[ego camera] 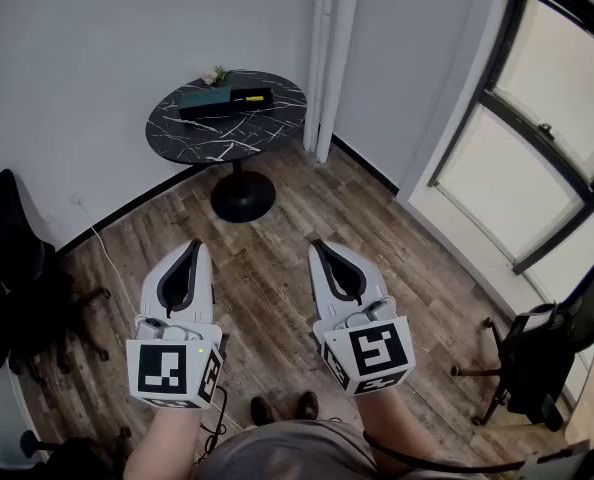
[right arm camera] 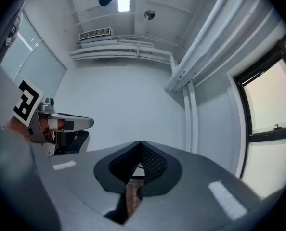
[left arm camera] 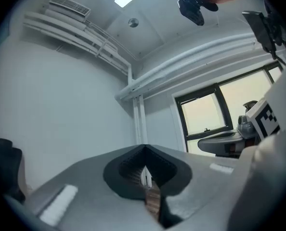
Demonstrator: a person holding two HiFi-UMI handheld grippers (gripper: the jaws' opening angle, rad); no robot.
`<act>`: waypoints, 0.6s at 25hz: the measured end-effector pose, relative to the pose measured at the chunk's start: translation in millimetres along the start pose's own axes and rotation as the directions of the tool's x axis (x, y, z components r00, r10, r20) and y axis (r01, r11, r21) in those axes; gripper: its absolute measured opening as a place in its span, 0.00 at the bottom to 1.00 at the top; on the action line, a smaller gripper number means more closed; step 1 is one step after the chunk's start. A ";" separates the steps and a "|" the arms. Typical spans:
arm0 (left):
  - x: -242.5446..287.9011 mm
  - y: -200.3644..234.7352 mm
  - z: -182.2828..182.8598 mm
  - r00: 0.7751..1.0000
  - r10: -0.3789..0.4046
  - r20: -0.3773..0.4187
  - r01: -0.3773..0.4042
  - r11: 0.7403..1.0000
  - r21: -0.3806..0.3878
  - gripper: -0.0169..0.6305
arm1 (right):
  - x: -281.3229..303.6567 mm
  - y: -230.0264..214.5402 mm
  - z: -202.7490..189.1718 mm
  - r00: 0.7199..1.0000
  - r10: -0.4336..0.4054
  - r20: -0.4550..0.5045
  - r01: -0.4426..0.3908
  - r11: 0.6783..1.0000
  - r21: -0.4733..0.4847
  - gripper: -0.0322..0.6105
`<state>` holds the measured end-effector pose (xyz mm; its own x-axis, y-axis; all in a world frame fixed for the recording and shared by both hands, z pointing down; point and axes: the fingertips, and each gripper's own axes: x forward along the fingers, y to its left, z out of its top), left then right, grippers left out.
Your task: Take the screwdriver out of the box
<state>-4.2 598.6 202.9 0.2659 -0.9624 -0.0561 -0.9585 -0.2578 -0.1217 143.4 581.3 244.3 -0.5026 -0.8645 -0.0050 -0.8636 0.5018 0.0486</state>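
left gripper point(ego camera: 199, 248) and right gripper point(ego camera: 320, 246) both closed, empty, well apart from box point(ego camera: 203, 101). screwdriver point(ego camera: 254, 98) judged light, rigid; take by yellow handle.

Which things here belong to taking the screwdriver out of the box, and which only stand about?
Job: yellow-handled screwdriver; dark flat box holding it; left gripper, right gripper, both shut and empty.
Only about: small plant on the round black marble table; black chair at left.
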 end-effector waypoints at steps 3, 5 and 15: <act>6.0 -9.1 -2.5 1.000 0.001 -0.006 -0.001 1.000 0.003 0.03 | -1.4 -10.8 -3.5 1.000 0.002 0.000 -0.002 1.000 0.006 0.09; 10.1 -15.2 -4.4 1.000 0.004 -0.010 -0.004 1.000 0.007 0.03 | -1.5 -18.0 -5.6 1.000 0.008 0.001 -0.008 1.000 0.005 0.09; 33.6 -28.1 -24.5 0.998 0.023 -0.055 -0.022 1.000 0.008 0.03 | 16.0 -44.9 -22.8 0.999 0.041 -0.011 -0.040 0.998 0.043 0.09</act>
<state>29.2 571.4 228.7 0.2380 -0.9713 -0.0042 -0.9634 -0.2355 -0.1280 175.1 544.2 264.8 -0.5370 -0.8436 0.0080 -0.8436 0.5370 0.0052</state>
